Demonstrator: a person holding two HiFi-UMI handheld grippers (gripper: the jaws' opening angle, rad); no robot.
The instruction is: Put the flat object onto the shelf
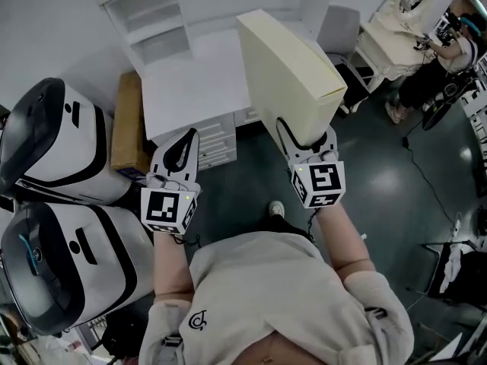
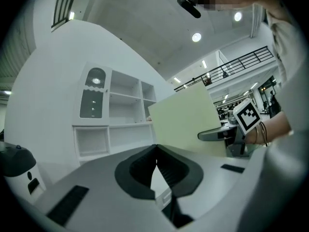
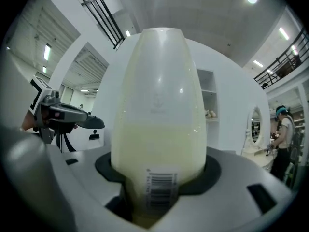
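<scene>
**A:** Where is the flat object (image 1: 289, 74) right now?

**B:** It's off the counter (image 1: 194, 90), held up on edge in the right claw (image 1: 304, 141). The jaws stand partway apart and are clamped on its barcoded near end. So it's picked up but not yet placed.

**A:** What's left to do?

**B:** I'd say carry it to the shelf (image 1: 152, 17) at the counter's far side, slide it into a compartment and let go.

**A:** And the left claw (image 1: 181, 149)?

**B:** Its jaws are together on nothing. It hovers at the counter's near edge, left of the object.

**A:** Is anything in the way?

**B:** Nothing between object and shelf that I can see. A brown carton (image 1: 128, 124) stands left of the counter, with white machines (image 1: 57, 147) further left. A person (image 1: 449, 52) works at far right, well apart.
</scene>
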